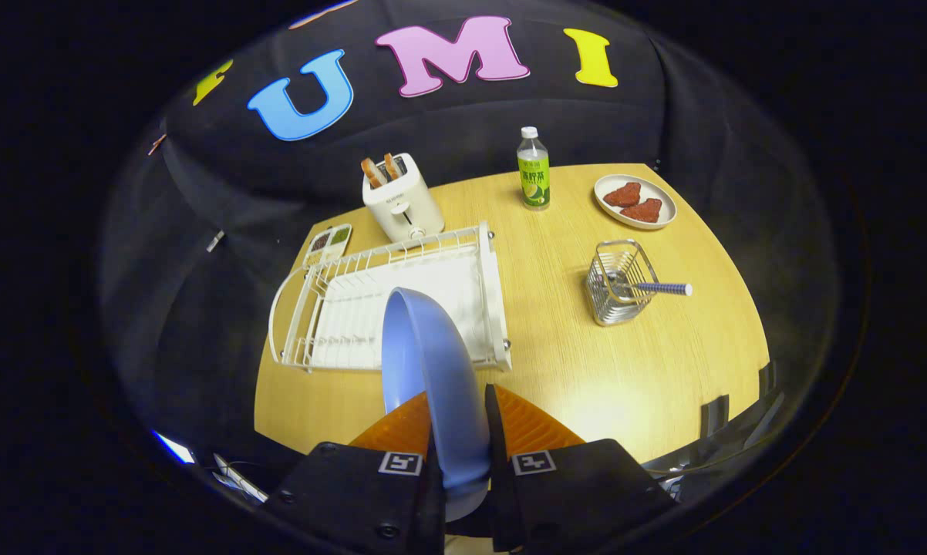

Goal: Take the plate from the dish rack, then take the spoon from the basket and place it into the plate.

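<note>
Gripper [460, 432] fingers pinch the rim of the round pale-blue plate [429, 362], held on edge above the near end of the white wire dish rack [488, 285]. Plate is out of its slots, not yet set down. Risk: thin rim grip, so a tilt could let it slip or clip the rack. Blue-handled spoon [660, 288] sits in the wire basket [616, 297] (bowl end hidden). Plate's lower rim is hidden between the fingers.

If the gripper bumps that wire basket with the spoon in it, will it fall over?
Probably it could. The wire basket looks thin and light, so a push would likely slide or tip it. The spoon leans out over one side, which may pull it that way. The gripper is shut on the blue plate.
</note>
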Available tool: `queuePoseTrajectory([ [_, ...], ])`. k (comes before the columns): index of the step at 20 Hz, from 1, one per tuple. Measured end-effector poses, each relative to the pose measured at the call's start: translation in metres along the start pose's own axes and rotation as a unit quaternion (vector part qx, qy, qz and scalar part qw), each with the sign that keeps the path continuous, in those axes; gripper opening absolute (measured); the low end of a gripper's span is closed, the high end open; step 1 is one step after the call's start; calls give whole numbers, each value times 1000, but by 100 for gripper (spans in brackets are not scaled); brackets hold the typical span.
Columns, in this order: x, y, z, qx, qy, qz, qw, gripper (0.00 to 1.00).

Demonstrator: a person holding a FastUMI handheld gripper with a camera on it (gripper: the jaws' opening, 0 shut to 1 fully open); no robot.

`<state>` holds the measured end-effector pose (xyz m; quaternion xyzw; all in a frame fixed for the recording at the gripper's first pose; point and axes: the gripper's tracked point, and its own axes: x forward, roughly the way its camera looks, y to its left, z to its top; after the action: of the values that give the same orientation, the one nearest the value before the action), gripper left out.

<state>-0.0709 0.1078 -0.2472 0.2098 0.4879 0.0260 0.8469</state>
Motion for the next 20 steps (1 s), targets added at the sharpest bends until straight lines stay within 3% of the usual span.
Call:
queuePoseTrajectory([
  [8,40,-27,-76,-15,61,-23,998,27],
  [17,60,-24,-78,-29,56,-27,998,28],
  [20,63,-33,-77,-38,53,-46,997,32],
])
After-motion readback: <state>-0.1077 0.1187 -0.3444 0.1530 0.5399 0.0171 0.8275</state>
